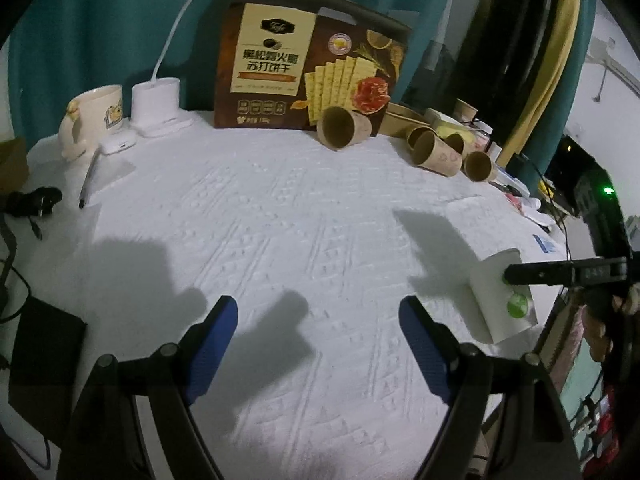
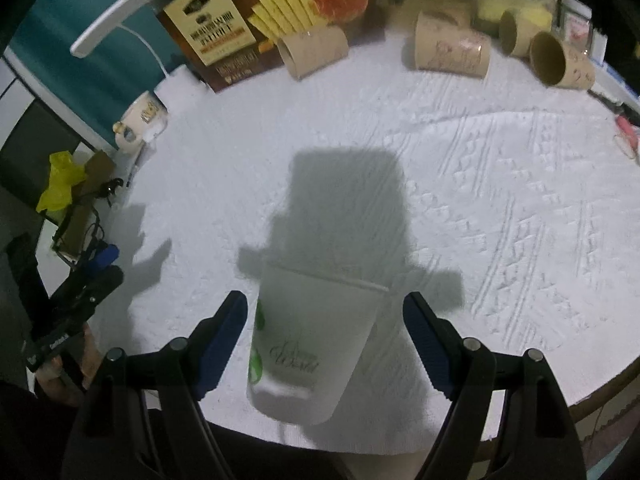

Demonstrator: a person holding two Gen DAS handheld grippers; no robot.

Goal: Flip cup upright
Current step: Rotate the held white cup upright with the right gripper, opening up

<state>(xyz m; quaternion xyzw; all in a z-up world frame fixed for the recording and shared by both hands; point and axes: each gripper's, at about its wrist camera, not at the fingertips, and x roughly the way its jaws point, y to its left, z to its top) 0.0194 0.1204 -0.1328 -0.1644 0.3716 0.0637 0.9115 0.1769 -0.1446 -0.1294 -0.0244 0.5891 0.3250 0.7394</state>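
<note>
While the white cup (image 2: 308,344) stood between its parted, non-touching fingers, the right gripper (image 2: 324,332) gripped nothing; the left gripper (image 1: 318,344), beside the cup, was open and empty.

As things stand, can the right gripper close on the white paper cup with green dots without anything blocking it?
Probably yes. The white paper cup with green dots already sits between the open blue fingers of the right gripper, pads apart from its wall. Only bare white tablecloth surrounds it.
</note>
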